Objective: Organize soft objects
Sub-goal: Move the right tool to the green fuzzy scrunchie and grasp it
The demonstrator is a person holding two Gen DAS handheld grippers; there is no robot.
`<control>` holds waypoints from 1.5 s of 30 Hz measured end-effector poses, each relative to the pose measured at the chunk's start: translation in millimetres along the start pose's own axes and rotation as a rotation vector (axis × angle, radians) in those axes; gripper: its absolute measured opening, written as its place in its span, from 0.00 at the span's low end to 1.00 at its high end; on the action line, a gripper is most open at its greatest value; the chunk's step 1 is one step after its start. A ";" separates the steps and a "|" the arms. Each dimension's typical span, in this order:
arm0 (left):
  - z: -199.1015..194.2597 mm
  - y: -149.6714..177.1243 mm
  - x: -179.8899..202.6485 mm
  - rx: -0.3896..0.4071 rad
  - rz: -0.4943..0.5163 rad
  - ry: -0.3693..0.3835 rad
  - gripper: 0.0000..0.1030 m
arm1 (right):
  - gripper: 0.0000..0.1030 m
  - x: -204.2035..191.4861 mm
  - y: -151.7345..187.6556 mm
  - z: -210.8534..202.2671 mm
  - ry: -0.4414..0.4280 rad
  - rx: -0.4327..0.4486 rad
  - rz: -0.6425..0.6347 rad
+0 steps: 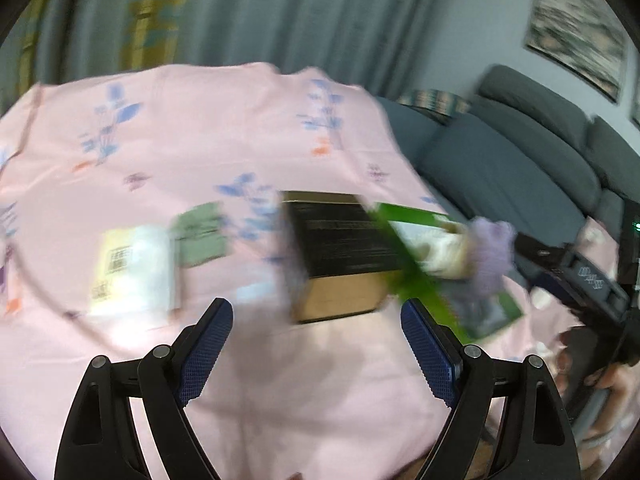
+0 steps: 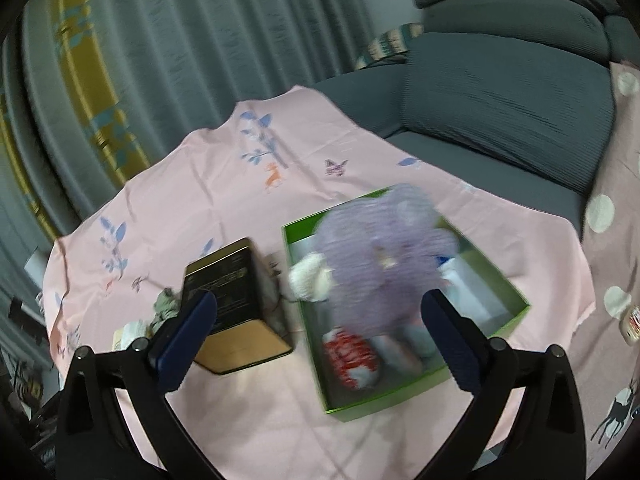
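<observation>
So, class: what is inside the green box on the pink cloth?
In the green box sit a purple plush toy, a white soft item beside it and a red-and-white item near the front. The plush covers whatever lies beneath it, and blur hides finer detail.

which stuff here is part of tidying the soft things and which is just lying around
Part of the job:
purple plush toy
green box
green cloth
white packet
left tongs, open and empty
right tongs, open and empty

Just lying about:
black and gold tin
grey sofa
curtains
</observation>
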State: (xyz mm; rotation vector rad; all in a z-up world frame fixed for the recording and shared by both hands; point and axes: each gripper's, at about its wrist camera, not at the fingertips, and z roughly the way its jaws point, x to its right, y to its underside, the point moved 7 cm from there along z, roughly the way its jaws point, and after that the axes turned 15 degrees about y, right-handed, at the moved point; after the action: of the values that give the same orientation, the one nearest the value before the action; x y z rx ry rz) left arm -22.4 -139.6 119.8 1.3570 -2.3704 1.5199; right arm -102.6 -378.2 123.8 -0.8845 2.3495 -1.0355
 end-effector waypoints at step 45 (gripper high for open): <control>-47.7 52.3 -210.1 0.061 -0.384 -0.247 0.84 | 0.12 -346.8 77.5 179.4 -0.027 -0.399 -0.504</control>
State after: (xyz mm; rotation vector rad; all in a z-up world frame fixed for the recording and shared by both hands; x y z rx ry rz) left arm 54.1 40.4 15.5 1.9754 -2.0243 1.3935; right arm 220.2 -185.5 -7.4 -1.6917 2.4066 -0.7152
